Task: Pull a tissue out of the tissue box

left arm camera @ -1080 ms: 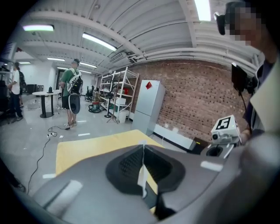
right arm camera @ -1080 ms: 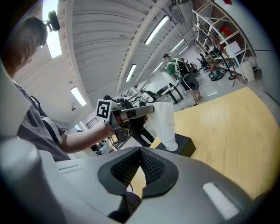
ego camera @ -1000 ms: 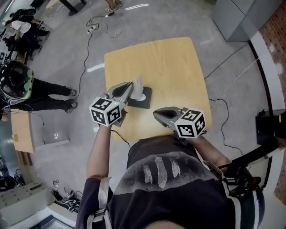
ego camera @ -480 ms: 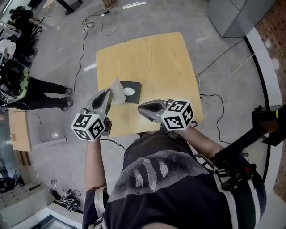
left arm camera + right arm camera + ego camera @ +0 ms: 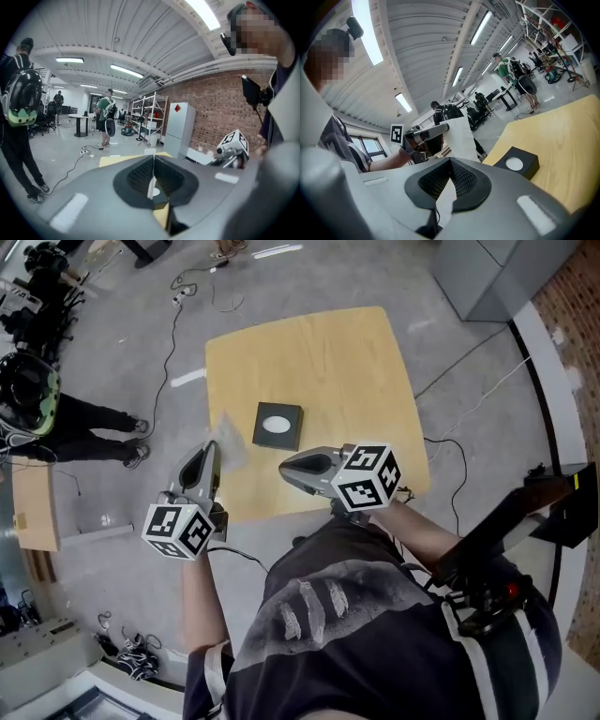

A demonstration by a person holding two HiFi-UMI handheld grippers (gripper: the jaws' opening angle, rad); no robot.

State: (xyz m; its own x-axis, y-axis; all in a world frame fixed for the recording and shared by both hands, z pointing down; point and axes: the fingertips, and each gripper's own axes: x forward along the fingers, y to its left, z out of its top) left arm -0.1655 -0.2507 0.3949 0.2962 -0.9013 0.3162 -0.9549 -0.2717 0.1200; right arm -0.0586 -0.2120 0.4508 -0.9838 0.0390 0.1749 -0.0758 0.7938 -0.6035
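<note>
A black tissue box (image 5: 277,426) with a white round opening lies on the wooden table (image 5: 328,362). Left of it, my left gripper (image 5: 210,446) is shut on a white tissue (image 5: 228,438), which hangs free of the box near the table's left edge. In the left gripper view the tissue (image 5: 150,186) shows as a thin white strip between the closed jaws. My right gripper (image 5: 284,467) is shut and holds nothing, hovering over the table's near part, right of the left one. From the right gripper view I see the tissue (image 5: 461,136), the left gripper (image 5: 424,133) and the box (image 5: 516,165).
The table is small, with floor all round it. Cables (image 5: 178,296) trail over the floor beyond the far left corner. A person in dark clothes (image 5: 75,423) stands to the left. A grey cabinet (image 5: 478,273) is at the far right.
My left gripper has drawn back to the left and upward, taking the tissue off the box. The right gripper has risen a little.
</note>
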